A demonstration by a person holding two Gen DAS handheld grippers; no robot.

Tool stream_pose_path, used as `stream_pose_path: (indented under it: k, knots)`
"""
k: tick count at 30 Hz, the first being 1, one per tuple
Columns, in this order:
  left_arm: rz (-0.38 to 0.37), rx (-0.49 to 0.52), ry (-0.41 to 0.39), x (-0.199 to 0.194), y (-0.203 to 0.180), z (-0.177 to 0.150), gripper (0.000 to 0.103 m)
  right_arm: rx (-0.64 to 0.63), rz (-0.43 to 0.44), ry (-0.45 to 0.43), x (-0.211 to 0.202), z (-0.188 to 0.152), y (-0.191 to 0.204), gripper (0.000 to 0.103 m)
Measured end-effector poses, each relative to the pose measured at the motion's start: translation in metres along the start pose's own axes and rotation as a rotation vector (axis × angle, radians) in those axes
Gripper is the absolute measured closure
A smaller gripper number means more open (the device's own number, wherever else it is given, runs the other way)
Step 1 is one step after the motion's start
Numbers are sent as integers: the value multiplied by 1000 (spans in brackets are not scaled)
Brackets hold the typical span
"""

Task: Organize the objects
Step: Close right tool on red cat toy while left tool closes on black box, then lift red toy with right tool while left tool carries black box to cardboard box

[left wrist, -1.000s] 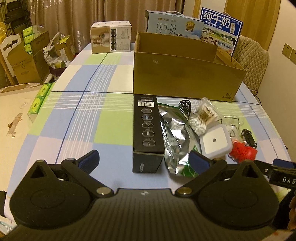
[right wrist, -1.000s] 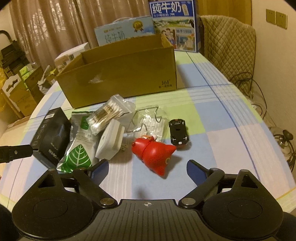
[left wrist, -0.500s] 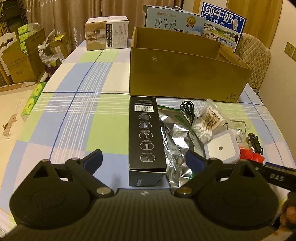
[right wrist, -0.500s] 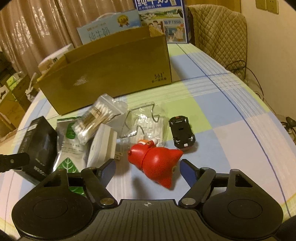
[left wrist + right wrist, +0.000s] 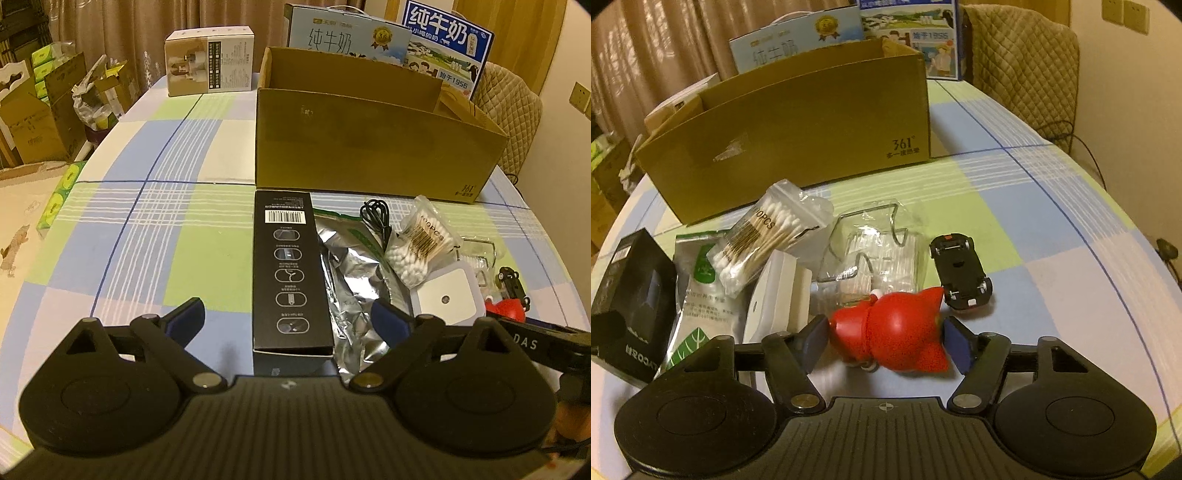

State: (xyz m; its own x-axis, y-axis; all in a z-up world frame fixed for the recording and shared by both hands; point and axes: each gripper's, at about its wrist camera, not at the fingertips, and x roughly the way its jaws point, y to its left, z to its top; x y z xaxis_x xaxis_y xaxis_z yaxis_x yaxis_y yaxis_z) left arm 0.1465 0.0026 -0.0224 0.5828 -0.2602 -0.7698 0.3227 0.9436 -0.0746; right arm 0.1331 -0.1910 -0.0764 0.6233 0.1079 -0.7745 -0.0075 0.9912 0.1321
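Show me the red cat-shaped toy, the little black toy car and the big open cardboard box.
Red cat-shaped toy (image 5: 897,332): right wrist view, on its rounded back.
Little black toy car (image 5: 960,271): right wrist view, on its underside.
Big open cardboard box (image 5: 369,147): left wrist view, on its near wall.

You're working in dim, warm yellowish room light from above. Soft shadows sit under the red toy (image 5: 897,328) and black box (image 5: 291,273). Glare flares on the foil pouch (image 5: 351,280). Fisheye bends the table (image 5: 147,221) edges; corners go black. Focus is fairly sharp, slightly grainy.
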Motion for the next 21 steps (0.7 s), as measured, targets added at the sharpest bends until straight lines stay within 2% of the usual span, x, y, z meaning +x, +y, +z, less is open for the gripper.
stream_pose_path:
  k: [4,12,15,16,19,21]
  knots:
    - [0,12,-2,2,0,4,9,-30,-7,-9,-5,-1,-1,39]
    - [14,78,8,11,-3,19,19,-51,-7,-55,-22,2,-3,39]
    - [19,111,22,17,-4,21,28,-47,-7,-57,-25,2,-5,39]
    - [15,118,34,20,-3,21,35,-46,-7,-56,-26,2,-5,39]
    - [8,125,58,26,-3,22,40,-43,-4,-52,-25,1,-6,39]
    - [3,126,75,29,-2,22,53,-45,-3,-52,-25,1,-5,39]
